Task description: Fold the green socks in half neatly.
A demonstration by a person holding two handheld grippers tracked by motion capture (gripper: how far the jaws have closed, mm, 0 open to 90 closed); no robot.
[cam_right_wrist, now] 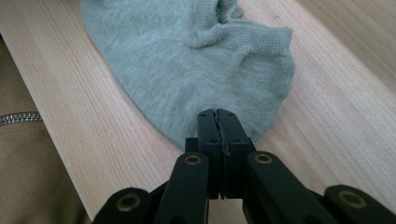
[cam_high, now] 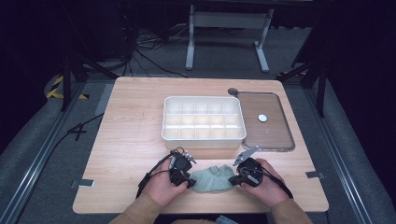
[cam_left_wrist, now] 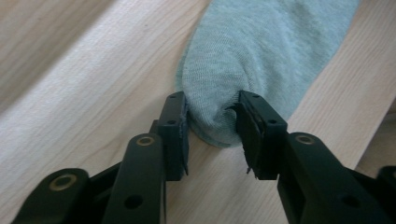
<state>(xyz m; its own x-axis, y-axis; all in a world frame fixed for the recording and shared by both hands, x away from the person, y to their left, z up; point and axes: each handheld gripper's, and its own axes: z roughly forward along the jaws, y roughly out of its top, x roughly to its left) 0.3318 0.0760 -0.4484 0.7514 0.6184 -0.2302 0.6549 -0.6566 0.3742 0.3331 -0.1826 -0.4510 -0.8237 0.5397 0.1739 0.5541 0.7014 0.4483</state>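
A pale green ankle sock point(cam_high: 212, 179) lies flat on the wooden table near its front edge, between my two grippers. My left gripper point(cam_high: 189, 183) stands at the sock's left end. In the left gripper view its jaws are apart on either side of the rounded toe point(cam_left_wrist: 266, 51), and the cloth touches both pads, so the left gripper point(cam_left_wrist: 210, 105) is open. My right gripper point(cam_high: 233, 179) is at the sock's right end. In the right gripper view the gripper point(cam_right_wrist: 217, 114) has its jaws pressed together on the edge of the sock point(cam_right_wrist: 187, 60), near the bunched cuff.
A white compartment box point(cam_high: 203, 138) stands in the middle of the table, just beyond the grippers. To its right lies a clear flat lid point(cam_high: 275, 135) with a small white disc point(cam_high: 262, 118) on it. A tan sleeve point(cam_right_wrist: 18, 154) is close to the table's front edge.
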